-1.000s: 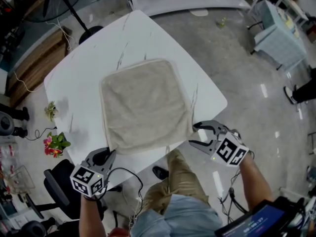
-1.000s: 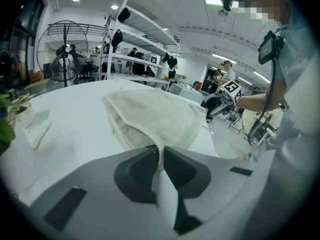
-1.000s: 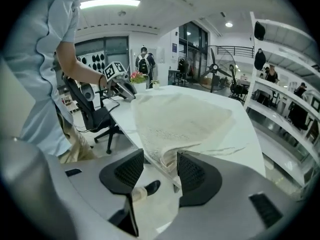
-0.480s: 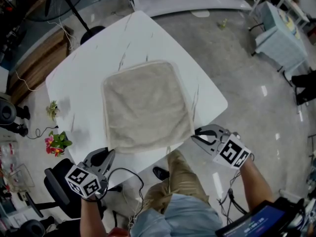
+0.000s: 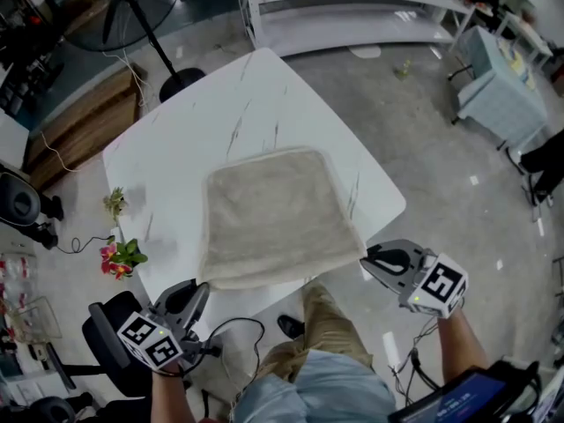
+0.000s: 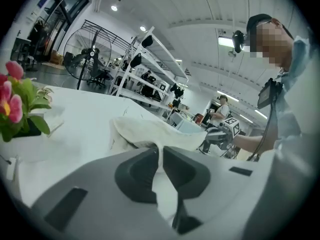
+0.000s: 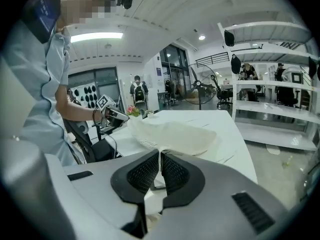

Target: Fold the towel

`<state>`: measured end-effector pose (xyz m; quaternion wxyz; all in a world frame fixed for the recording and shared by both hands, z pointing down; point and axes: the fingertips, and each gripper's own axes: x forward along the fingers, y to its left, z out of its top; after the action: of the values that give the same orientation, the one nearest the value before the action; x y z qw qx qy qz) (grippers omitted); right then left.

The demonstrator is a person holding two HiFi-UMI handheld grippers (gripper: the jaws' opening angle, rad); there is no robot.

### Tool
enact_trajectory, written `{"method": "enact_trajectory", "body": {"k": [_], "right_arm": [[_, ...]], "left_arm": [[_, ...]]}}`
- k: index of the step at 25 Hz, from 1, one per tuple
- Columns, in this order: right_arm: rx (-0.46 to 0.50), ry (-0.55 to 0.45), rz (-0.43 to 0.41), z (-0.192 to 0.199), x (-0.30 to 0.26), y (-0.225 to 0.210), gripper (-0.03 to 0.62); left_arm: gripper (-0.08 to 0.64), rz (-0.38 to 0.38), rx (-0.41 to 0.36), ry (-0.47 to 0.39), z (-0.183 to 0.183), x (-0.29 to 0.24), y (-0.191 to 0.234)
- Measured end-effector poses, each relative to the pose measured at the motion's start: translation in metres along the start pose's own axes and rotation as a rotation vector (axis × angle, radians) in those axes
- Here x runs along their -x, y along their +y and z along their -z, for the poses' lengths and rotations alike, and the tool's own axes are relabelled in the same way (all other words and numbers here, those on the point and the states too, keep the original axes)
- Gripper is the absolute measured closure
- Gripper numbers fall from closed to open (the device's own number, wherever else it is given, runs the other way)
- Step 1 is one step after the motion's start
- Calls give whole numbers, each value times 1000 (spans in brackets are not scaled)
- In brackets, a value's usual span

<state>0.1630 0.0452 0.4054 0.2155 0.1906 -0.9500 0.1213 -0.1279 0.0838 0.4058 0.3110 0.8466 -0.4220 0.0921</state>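
Bright overhead strip light, floor glare, fisheye edges (dark vignette)

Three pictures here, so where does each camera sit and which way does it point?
Head view: on the person's head, looking steeply down at the towel on the table; shows the left gripper, right gripper and legs.
Left gripper view: on the left gripper, looking along its jaws, shut on a towel corner; shows the torso.
Right gripper view: on the right gripper, along jaws just closed on another corner; shows torso, arm.
Shared: both gripper views see the towel and the opposite gripper.
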Motion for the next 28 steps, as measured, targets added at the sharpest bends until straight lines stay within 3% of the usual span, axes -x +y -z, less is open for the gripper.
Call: {"method": "enact_trajectory", "body": {"k": [6,16,23,28], "right_arm": [[-71,-70,41,-40,12,-7,565],[-109,-135,119,-95,-10,-73,565],[-158,-143,137,-113,-41,-122,565],[-207,-101,147,-106,-71,-160,565]], "left_arm": [[526,-10,16,-93,-42,6,-3],[528,-67,51,-193,-119,-23,29],[528,-125,94,-192,-146,-55,70],[526,-179,151,-153,-141,-85,105]]}}
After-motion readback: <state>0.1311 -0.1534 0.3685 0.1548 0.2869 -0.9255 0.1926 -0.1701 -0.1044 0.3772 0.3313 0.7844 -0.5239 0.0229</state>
